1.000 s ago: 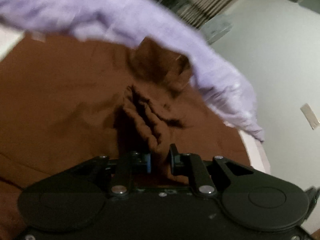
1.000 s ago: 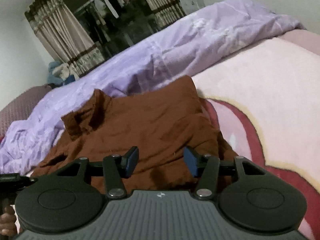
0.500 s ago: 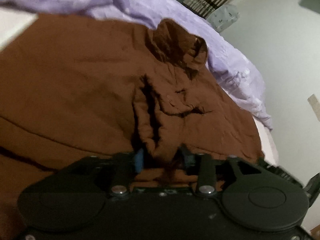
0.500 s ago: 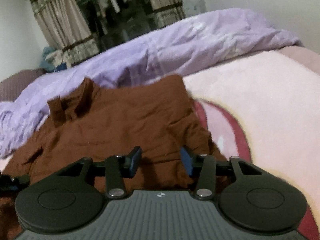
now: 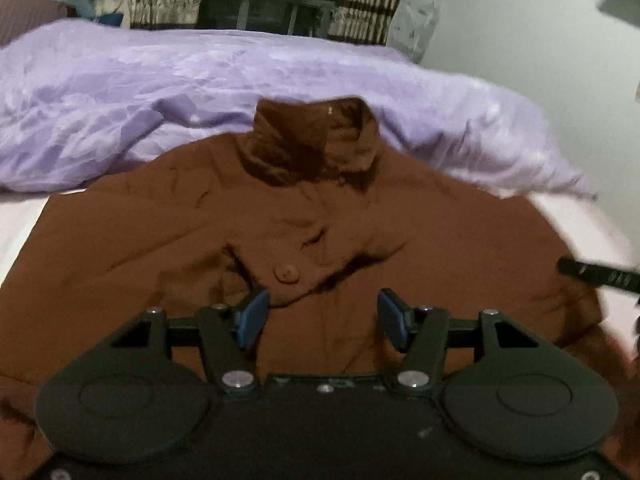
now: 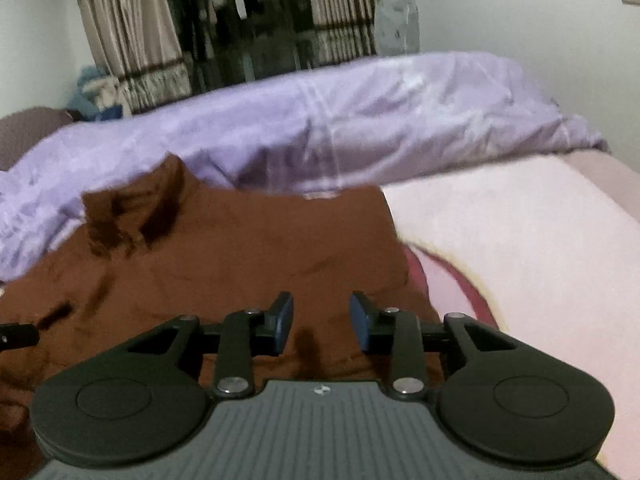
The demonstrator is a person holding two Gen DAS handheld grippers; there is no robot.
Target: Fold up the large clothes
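Note:
A large brown collared garment (image 5: 160, 248) lies spread on the bed, collar (image 5: 316, 140) at the far side against a purple duvet. It also shows in the right wrist view (image 6: 248, 256). My left gripper (image 5: 322, 314) is open and empty just above the garment's front, near a brown button (image 5: 287, 273). My right gripper (image 6: 321, 322) is open and empty over the garment's right part. The tip of the right gripper shows at the left wrist view's right edge (image 5: 596, 276).
A crumpled purple duvet (image 5: 168, 92) lies along the far side of the bed and also shows in the right wrist view (image 6: 360, 120). A pink blanket with a red pattern (image 6: 520, 248) covers the bed to the right. Curtains and a dark window stand behind.
My left gripper has let go of the bunched brown fabric and opened, and it now faces the collar squarely. My right gripper stayed open and shifted slightly over the garment.

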